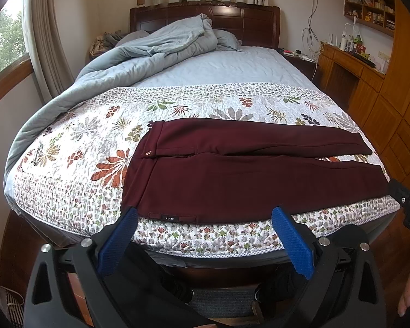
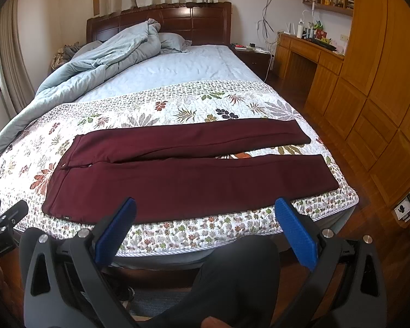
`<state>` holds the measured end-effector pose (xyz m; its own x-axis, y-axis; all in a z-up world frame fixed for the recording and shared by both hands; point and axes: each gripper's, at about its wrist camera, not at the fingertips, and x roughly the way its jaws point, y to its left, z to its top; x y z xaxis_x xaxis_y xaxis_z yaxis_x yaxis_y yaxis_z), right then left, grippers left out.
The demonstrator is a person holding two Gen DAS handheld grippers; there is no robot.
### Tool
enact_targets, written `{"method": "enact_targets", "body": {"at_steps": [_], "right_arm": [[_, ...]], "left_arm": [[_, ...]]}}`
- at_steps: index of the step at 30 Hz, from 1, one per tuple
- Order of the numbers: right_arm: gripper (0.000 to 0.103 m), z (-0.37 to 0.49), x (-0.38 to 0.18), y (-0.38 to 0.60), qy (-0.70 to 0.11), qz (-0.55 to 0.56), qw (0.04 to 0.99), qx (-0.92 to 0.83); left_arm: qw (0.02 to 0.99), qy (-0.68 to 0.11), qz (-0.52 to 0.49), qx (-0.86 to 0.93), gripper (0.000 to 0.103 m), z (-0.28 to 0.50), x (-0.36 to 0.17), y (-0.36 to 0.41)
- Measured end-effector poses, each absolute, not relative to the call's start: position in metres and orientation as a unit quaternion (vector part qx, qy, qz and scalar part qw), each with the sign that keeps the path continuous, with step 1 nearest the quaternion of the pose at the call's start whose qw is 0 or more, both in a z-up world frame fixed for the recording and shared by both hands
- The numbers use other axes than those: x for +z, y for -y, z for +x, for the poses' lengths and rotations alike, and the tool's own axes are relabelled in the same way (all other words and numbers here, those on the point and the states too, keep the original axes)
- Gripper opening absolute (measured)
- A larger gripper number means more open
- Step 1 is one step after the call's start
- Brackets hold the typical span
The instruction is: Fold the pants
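Pants lying flat, both grippers waiting with nothing held.

The maroon pants [image 1: 232, 169] are lying spread across the floral quilt [image 1: 76, 150] near the bed's foot edge, waistband toward nine o'clock and legs running toward three o'clock, slightly parted, probably laid out so one leg can be folded onto the other. The left gripper [image 1: 207, 218] and right gripper [image 2: 207, 213] are hovering at six o'clock off the edge, fingers wide apart, touching no fabric.

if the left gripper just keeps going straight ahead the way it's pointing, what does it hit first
Probably the near edge of the maroon pants, by the waistband end on the floral quilt. The left gripper is open; depth is unclear.
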<state>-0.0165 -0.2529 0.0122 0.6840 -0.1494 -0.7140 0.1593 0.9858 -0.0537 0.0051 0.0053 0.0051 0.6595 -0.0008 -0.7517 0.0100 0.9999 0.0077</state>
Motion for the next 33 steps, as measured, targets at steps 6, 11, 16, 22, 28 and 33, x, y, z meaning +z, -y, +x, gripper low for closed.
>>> {"method": "enact_targets", "body": {"at_steps": [6,11,16,22,28,33], "right_arm": [[0.101,-0.017,0.010,0.253,-0.390,0.007,0.917,-0.084],[0.101,-0.017,0.009,0.254,-0.392,0.007,0.916,-0.085],[0.101,-0.017,0.007,0.253,-0.394,0.008,0.915,-0.085],[0.101,-0.017,0.005,0.253,-0.395,0.008,0.915,-0.085],[0.101,-0.017,0.004,0.253,-0.395,0.009,0.915,-0.084],[0.101,-0.015,-0.001,0.254,-0.399,0.008,0.913,-0.086]], "left_arm": [[0.910,-0.414,0.006,-0.003,0.099,0.005,0.004,-0.005],[0.910,-0.415,0.006,-0.004,0.099,0.005,0.003,-0.006],[0.909,-0.416,0.007,-0.003,0.099,0.004,0.002,-0.006],[0.909,-0.417,0.007,-0.004,0.099,0.005,0.001,-0.006],[0.909,-0.417,0.008,-0.004,0.099,0.005,0.000,-0.005],[0.907,-0.421,0.007,-0.005,0.099,0.007,-0.006,-0.004]]}}
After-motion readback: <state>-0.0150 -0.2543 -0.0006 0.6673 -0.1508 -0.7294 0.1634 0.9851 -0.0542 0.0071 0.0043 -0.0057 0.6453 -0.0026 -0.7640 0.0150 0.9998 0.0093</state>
